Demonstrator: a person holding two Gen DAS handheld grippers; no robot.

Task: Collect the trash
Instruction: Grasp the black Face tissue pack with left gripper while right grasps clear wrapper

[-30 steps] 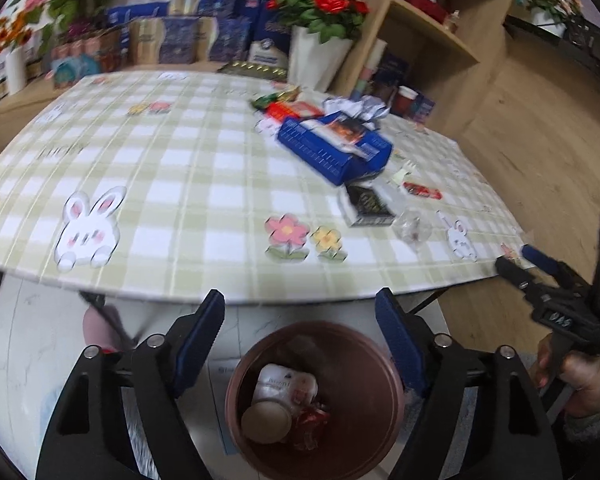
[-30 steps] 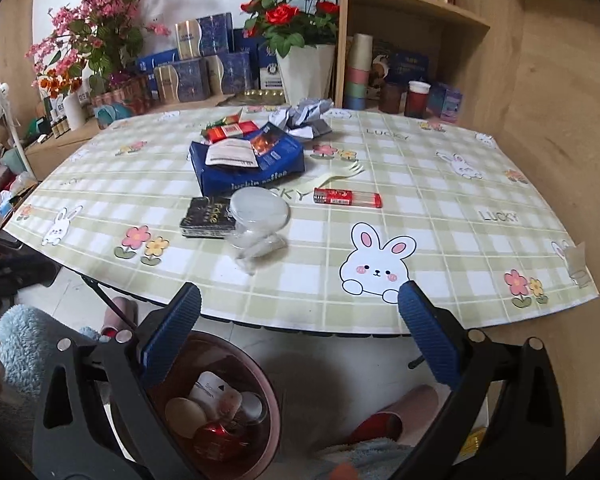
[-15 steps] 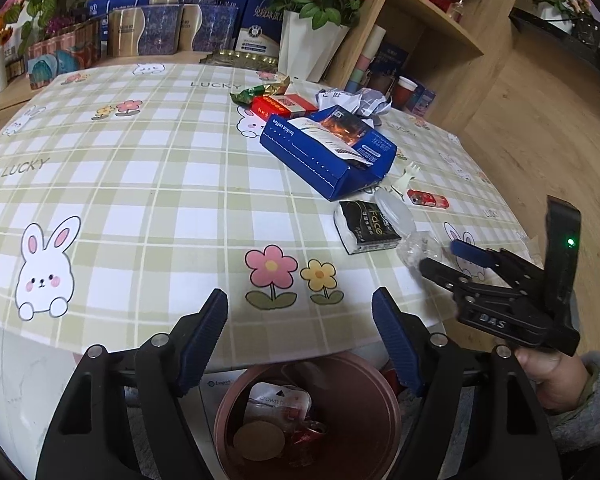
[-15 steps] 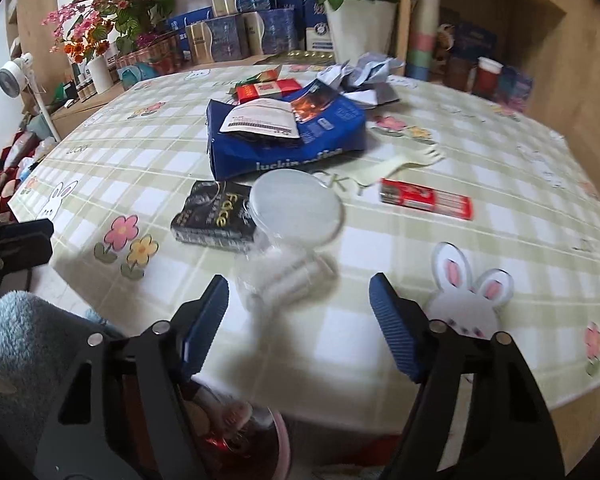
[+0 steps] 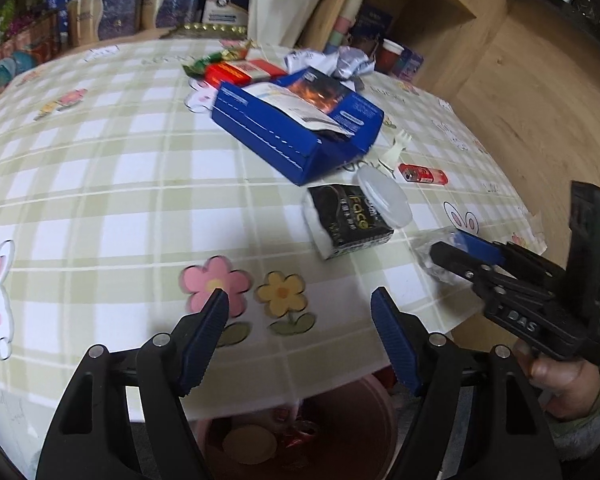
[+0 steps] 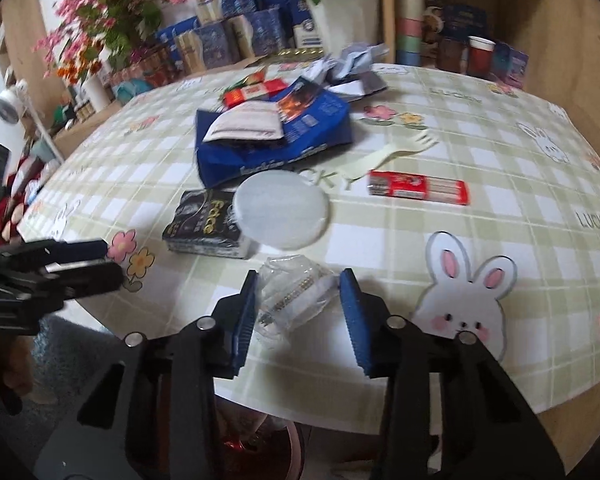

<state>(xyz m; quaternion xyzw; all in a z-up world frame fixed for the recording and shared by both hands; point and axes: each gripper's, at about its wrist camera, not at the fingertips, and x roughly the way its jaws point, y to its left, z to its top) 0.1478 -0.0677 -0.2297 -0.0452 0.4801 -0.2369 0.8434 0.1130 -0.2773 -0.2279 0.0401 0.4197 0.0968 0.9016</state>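
Right gripper (image 6: 298, 308): jaws just been closing, now set either side of crumpled clear wrapper (image 6: 294, 294) at near edge of checked tabletop (image 6: 500, 208); contact with pads unclear. Left gripper (image 5: 300, 336): jaws apart, empty, above tabletop edge. Round lid (image 6: 282, 210) leaning on black packet (image 6: 204, 222). Brown bin (image 5: 340, 436) below.

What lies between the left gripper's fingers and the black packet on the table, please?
Only bare tablecloth, printed with a pink flower and a yellow one. The left wrist view shows the open left gripper well short of the black packet, holding nothing.
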